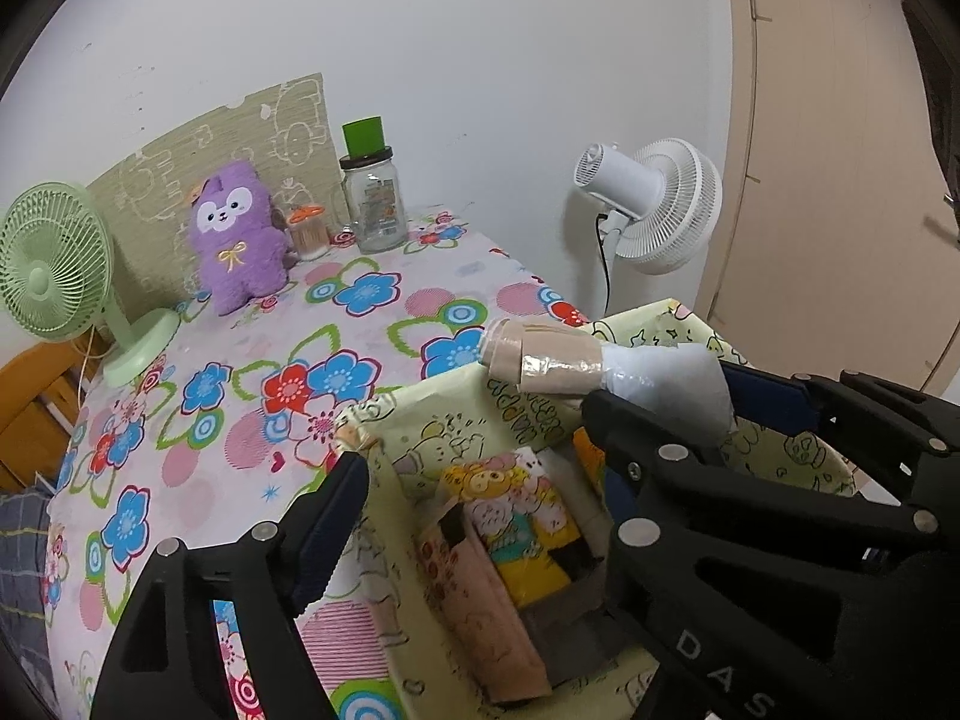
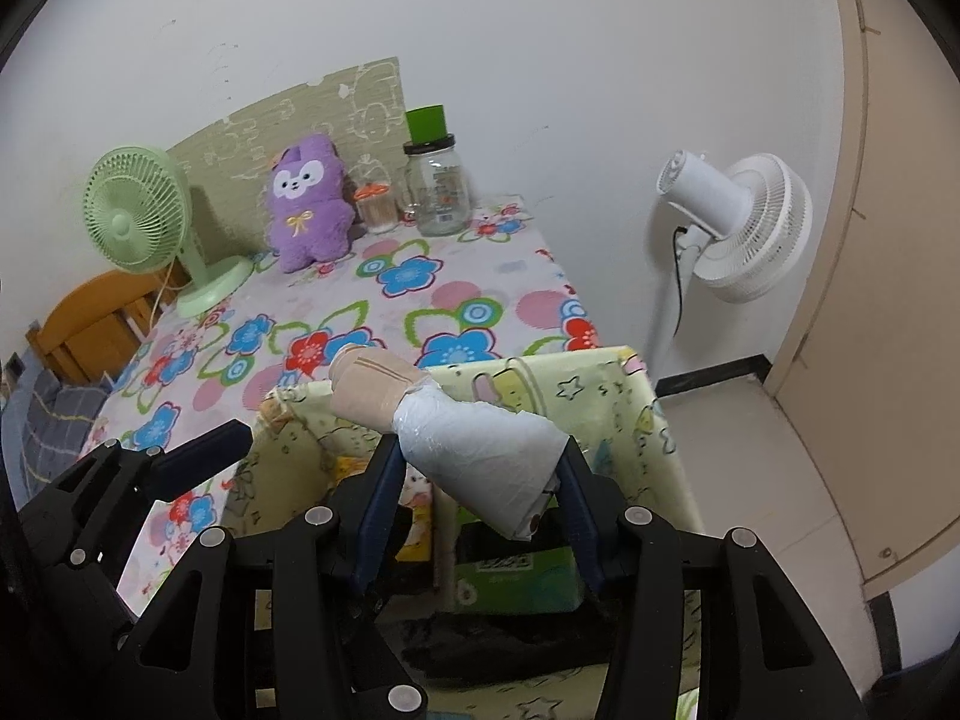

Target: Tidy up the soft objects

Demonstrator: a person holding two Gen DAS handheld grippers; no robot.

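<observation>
Nearest the lens, the right gripper (image 2: 477,483) pinches the wide pale-blue end of a taped, plastic-wrapped soft roll (image 2: 456,426) and holds it above the open yellow cartoon-print storage box (image 2: 606,390) at the near right edge of the flowered tablecloth (image 2: 420,276); the roll's long axis runs from the jaws at 5 o'clock up to 10 o'clock, its narrow beige end pointing out past the box's far rim toward the table. The left gripper (image 1: 474,438) stands spread with nothing between its jaws, one finger outside the box's left wall, the other just beside the roll. Inside the box, several printed packets (image 1: 522,516) already stand packed, so the sorting looks partly done; the roll appears not yet set down. Farther off, at 11 o'clock against the wall, a purple plush toy (image 2: 309,204) sits upright and untouched, perhaps still to be stowed
</observation>
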